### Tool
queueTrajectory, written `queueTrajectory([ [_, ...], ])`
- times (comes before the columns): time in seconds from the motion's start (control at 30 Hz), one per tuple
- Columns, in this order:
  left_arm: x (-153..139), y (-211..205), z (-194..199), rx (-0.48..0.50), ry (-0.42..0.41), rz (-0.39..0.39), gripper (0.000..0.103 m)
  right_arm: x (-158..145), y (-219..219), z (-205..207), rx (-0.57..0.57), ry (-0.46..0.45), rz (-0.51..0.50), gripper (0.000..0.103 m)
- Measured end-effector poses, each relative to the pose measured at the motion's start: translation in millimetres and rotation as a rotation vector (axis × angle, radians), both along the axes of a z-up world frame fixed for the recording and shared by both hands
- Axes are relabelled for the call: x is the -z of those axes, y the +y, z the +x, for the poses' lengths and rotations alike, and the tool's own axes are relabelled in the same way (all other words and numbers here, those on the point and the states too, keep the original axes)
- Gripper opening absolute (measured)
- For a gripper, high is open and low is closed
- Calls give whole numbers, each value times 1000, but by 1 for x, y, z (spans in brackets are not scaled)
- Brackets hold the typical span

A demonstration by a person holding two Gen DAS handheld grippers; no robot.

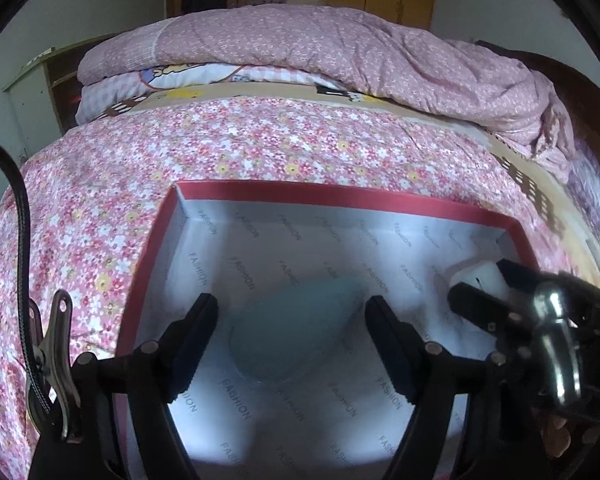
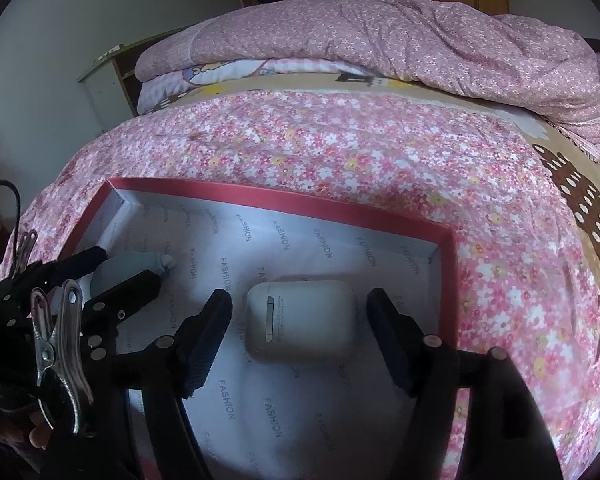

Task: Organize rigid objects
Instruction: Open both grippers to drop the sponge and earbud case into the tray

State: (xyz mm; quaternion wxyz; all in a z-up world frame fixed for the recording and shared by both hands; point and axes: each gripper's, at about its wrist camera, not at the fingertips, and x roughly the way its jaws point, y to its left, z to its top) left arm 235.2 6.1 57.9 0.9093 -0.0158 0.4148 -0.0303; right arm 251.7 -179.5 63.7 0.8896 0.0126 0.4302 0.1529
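Both grippers over red box [image 1: 340,194]: left gripper [image 1: 290,340] apart around blue egg [image 1: 288,332], right gripper [image 2: 300,338] apart around white case [image 2: 300,326].

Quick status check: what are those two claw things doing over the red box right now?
Left gripper open over pale blue teardrop sponge. Right gripper open around white earbud case. Both lie in red-rimmed box. Nothing blocking.

A red rim was seen on the box [image 2: 284,200], whose white lining was printed with grey "FASHION" lettering. A pale blue teardrop object [image 1: 292,328] and a white earbud case [image 2: 300,324] were seen. The bedspread [image 2: 340,148] was patterned with pink, white and yellow flowers.
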Motion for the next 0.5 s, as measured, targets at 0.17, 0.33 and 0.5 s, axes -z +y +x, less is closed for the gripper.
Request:
queueTrajectory([
  [0.17, -8, 1, -9, 1, -12, 2, 80, -9, -3, -9, 2, -16, -2, 72],
  [0.33, -17, -4, -22, 25, -30, 19, 80, -17, -6, -22, -1, -29, 9, 72],
  [0.5, -26, -8, -40, 44, -56, 46, 80, -26, -8, -39, -6, -46, 13, 72],
])
